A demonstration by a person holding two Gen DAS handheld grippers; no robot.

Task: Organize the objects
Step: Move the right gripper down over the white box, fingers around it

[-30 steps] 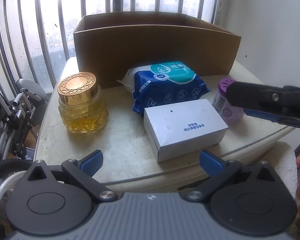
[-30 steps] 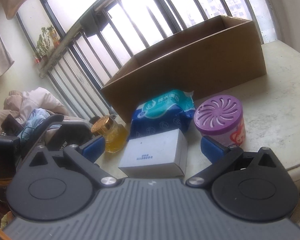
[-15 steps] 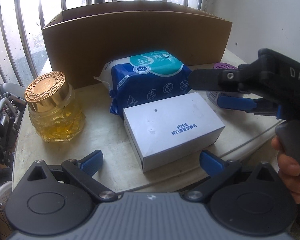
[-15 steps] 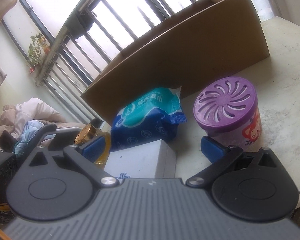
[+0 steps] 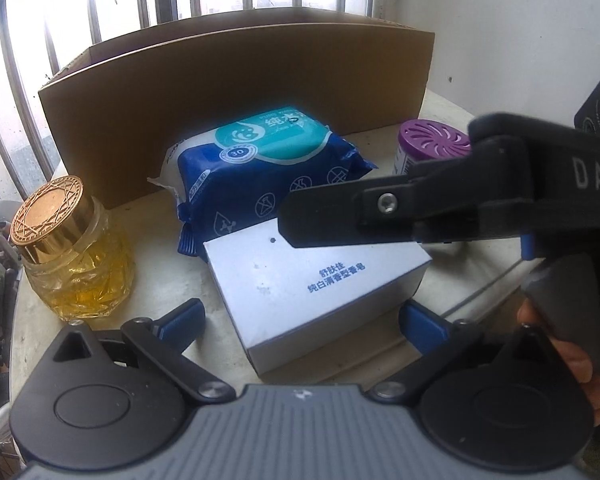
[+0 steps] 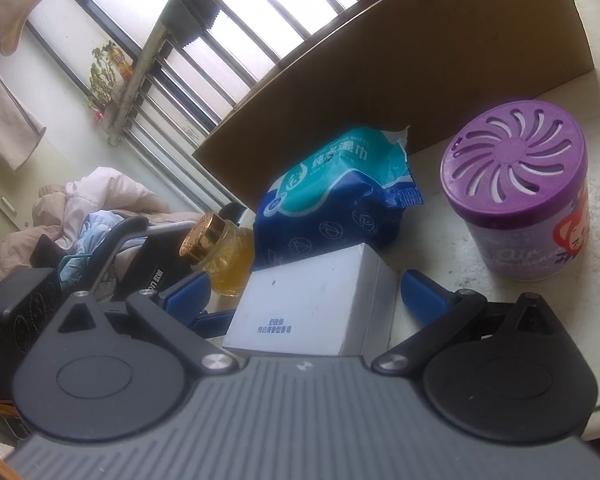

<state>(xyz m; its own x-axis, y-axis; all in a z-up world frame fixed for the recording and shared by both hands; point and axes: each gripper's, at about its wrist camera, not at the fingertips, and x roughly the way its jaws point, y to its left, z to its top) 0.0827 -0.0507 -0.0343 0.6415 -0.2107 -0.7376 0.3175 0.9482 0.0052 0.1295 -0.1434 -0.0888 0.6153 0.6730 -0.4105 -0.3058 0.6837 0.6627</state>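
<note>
**Both grippers spread wide around the soap box**

Left wrist: left gripper (image 5: 302, 320) wide open, empty, its blue pads flanking the white box (image 5: 316, 276) printed "舒肤佳". Right tool crosses overhead, marked "DAS".

Right wrist: right gripper (image 6: 304, 294) agape, holding nothing, box (image 6: 312, 304) between its pads. Purple-lidded can (image 6: 518, 196) reads "Air"; wipes pack (image 6: 336, 208) "WIPES".

Right gripper (image 6: 304, 286) jaws spread wide, straddling white soap box (image 6: 312, 306). Wipes pack (image 6: 336, 204) behind it; purple air freshener (image 6: 520, 196) to the right; cardboard box (image 6: 420, 80) at rear.
</note>
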